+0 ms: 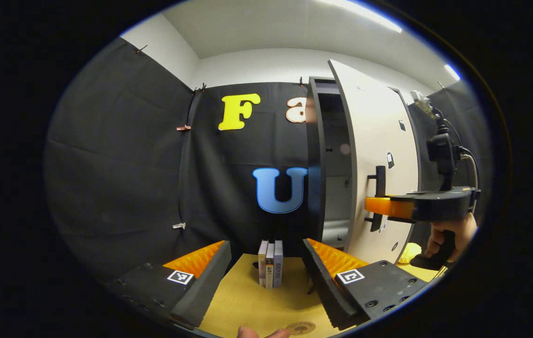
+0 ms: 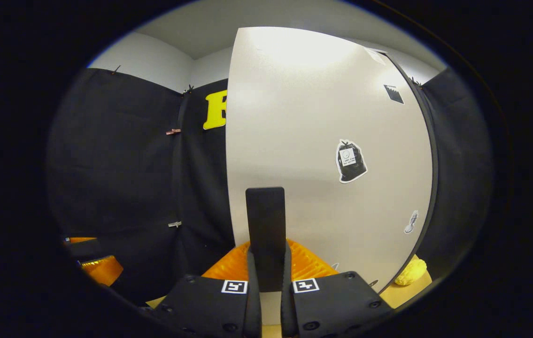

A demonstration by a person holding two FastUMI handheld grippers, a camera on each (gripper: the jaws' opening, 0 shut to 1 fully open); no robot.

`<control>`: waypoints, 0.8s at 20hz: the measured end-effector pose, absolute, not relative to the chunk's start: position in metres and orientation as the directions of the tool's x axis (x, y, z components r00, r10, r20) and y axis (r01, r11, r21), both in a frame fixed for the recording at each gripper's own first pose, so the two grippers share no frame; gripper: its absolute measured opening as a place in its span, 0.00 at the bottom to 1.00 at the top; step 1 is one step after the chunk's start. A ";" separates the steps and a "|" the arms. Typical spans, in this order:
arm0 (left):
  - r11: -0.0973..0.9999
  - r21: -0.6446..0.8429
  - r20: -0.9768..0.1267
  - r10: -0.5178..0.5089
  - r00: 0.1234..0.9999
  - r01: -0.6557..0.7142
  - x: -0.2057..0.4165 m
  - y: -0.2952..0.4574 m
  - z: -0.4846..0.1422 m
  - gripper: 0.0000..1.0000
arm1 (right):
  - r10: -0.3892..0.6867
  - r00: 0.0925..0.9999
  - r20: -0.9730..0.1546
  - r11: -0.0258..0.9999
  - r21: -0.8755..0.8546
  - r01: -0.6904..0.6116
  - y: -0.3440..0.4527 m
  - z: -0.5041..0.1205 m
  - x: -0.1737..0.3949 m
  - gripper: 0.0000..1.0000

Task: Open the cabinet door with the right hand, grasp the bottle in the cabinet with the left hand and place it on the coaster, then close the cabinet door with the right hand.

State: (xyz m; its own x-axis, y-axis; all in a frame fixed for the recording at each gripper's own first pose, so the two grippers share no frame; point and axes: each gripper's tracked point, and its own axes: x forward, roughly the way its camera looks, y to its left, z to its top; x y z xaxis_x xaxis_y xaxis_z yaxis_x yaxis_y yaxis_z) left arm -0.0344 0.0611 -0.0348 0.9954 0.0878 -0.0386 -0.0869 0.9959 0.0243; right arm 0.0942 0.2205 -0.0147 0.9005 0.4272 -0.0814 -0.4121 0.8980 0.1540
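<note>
Right tool (image 2: pixel 266 263) was clenched on the door handle (image 2: pixel 266 220), both fingers pressing its sides, in the right gripper view. Judged: this grip was there to swing the door (image 2: pixel 313 141) on its hinge, and the step in hand was the opening. The door stood partly open, its white face turned toward the camera.

Left tool (image 1: pixel 266 263) was released, fingers spread wide, held low over the counter (image 1: pixel 247 300). Judged: it waited, ready for the bottle once the gap allowed entry.

Left gripper view gave what the other lacked: the cabinet (image 1: pixel 329 164) interior through the gap, dark shelves, no bottle discernible there; its place inside could not be told. It also showed the right tool (image 1: pixel 379 206) from the side at the handle (image 1: pixel 379 197), with a hand (image 1: pixel 449 234) on its grip. Books (image 1: pixel 270 263) stood upright near the counter's far edge. A round coaster (image 1: pixel 300 327) lay at the near edge, bare.

Right gripper view gave the door face close: stickers (image 2: pixel 351 161), and a yellow object (image 2: pixel 411 272) on the counter by the door's lower right corner.
</note>
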 end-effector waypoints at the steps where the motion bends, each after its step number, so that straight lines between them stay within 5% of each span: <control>1: 0.996 0.026 -0.041 0.082 0.996 -0.081 -0.036 0.058 -0.034 0.95 | 0.432 0.898 -0.082 0.896 0.156 -0.416 0.216 -0.014 0.089 0.20; 16: 0.999 0.042 -0.015 -0.003 1.000 0.003 -0.035 -0.014 -0.013 0.95 | 0.358 0.932 -0.060 0.927 0.143 -0.347 0.108 -0.005 0.019 0.19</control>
